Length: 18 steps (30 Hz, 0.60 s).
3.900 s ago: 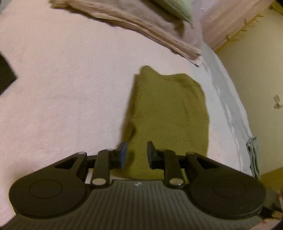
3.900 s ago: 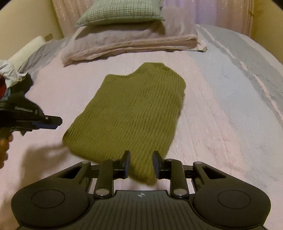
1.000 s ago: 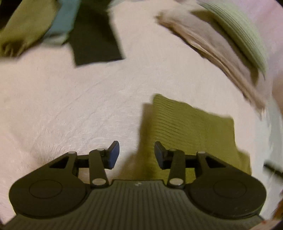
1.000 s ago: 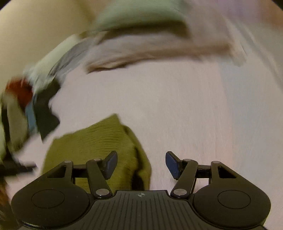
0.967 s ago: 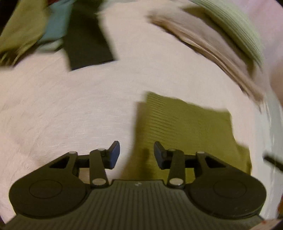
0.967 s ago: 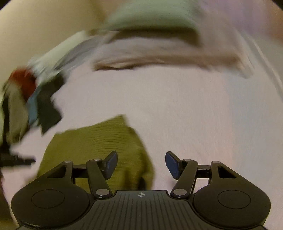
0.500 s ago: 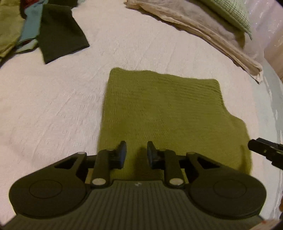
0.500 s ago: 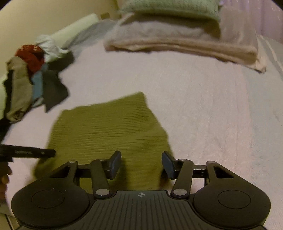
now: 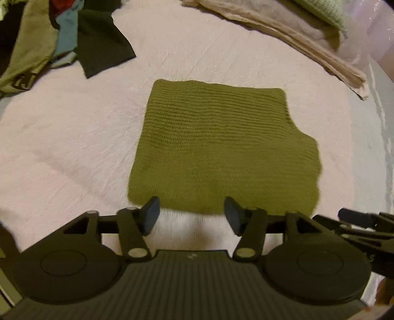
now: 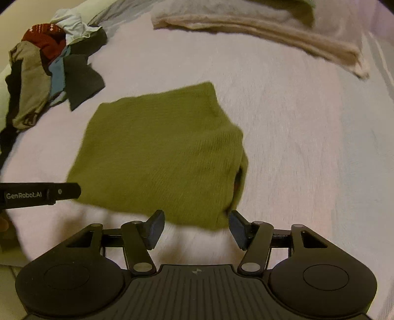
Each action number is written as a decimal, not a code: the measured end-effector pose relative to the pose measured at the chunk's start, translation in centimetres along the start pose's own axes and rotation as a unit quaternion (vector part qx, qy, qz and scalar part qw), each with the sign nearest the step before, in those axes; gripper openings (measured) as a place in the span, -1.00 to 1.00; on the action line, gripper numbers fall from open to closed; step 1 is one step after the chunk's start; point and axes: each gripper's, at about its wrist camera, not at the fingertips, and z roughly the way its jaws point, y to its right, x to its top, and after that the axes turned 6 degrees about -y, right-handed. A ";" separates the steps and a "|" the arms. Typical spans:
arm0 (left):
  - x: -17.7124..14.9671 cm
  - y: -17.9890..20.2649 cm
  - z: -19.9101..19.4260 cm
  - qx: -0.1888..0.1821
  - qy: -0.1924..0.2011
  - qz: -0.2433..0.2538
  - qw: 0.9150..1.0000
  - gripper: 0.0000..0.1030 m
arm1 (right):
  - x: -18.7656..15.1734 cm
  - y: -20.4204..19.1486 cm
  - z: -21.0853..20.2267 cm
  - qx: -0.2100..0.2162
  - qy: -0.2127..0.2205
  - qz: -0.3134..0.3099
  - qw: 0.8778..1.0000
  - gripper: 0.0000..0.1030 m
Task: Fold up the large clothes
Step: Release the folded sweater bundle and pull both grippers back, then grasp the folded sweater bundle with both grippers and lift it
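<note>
The olive knitted sweater lies folded into a rough square on the pale pink bedcover, about in the middle of the bed, and its layers underneath are hidden, so I cannot tell how many folds it has. At its right near corner, in the right wrist view, a dark gap opens between the layers, and what is inside it is too dark to see. The left gripper hangs just before the near edge of the sweater with its jaws opening, nothing between them but bare cover. The right gripper stands at the near right corner, its jaws also opening and apart, and the cloth edge lies just beyond them, not pinched. In the left wrist view only a blurred black part of the right gripper shows at the right border. At the far left lies a heap of other clothes, dark, teal, khaki and red pieces tangled, and cut off by the border. At the far side a beige folded blanket lies under a green pillow, both cut off at the top. No box or basket shows in either view. Around the sweater the cover is free on all sides, widest on the right.
</note>
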 end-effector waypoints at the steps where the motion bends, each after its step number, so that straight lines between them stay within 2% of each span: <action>1: -0.6 0.2 -1.2 0.005 0.001 0.002 1.000 0.21 | -0.4 -0.2 -0.9 0.000 -0.006 0.004 1.000 0.07; 6: -3.4 0.6 -5.6 0.027 -0.004 0.004 1.000 0.28 | -1.7 -1.6 -5.0 0.010 -0.019 -0.005 1.000 0.08; 9: -4.7 0.6 -7.5 0.022 -0.006 0.005 1.000 0.28 | -2.2 -2.6 -6.4 0.012 -0.021 -0.021 0.999 0.09; 14: -5.7 0.8 -9.2 0.014 -0.003 0.006 1.000 0.29 | -2.6 -3.6 -7.4 0.021 -0.014 -0.031 0.999 0.09; 18: -5.5 1.2 -8.8 0.012 -0.005 0.013 1.000 0.29 | -2.5 -3.4 -7.5 0.021 -0.007 -0.032 0.999 0.09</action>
